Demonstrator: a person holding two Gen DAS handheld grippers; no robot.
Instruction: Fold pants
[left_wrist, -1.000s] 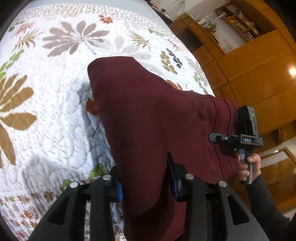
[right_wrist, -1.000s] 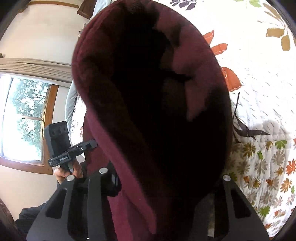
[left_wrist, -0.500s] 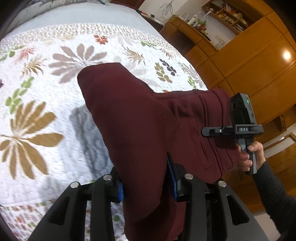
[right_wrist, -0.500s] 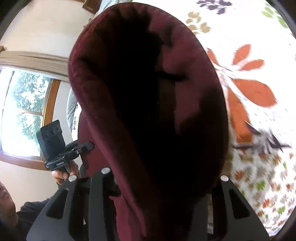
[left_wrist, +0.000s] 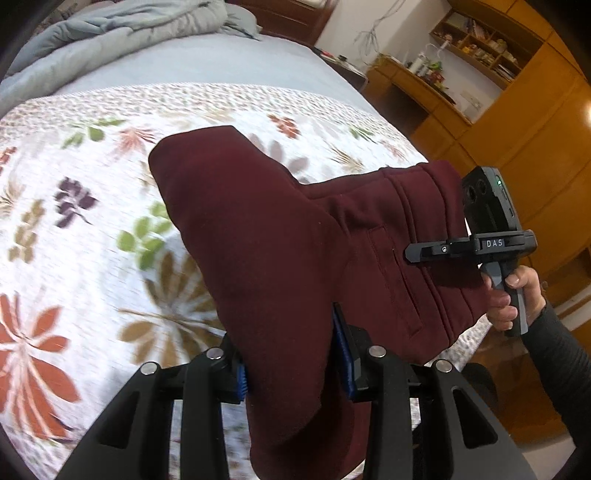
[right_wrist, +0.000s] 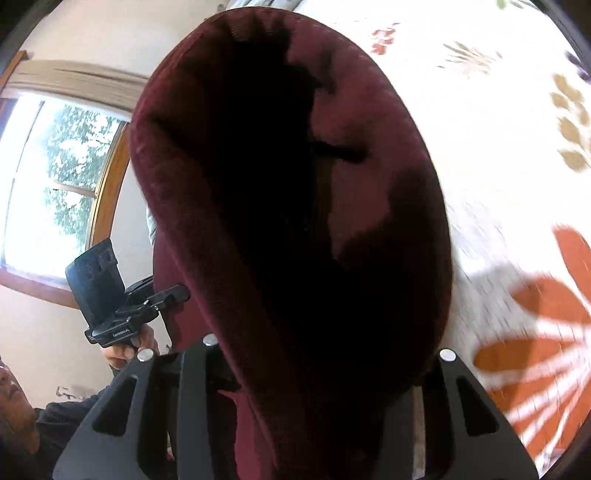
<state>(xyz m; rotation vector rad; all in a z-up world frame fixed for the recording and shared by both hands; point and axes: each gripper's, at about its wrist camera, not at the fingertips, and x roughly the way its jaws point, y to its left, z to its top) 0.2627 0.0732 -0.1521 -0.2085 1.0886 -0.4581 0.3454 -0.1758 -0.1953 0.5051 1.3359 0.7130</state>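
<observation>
Pants, maroon fleece, hang bunched in the air above the bed, carried between my two tools. Left hand-held gripper is clamped on a thick fold of the cloth, blue pads pressing both sides. Right hand-held gripper also bites a bunched fold; the fabric fills its view, so I cannot see its pads, only cloth gathered between the jaws. From the left view, the right tool sits at the waistband end, where a pocket seam shows.

Floral quilt below is free of other things; grey duvet is heaped at the far end.

My read: this is the carry to lay the pants flat. To do it well, I'd keep both grips firm, draw the tools apart until the cloth is taut, and lower the hanging end first so no crease gets trapped. Risk: the thick bunch slipping out.
</observation>
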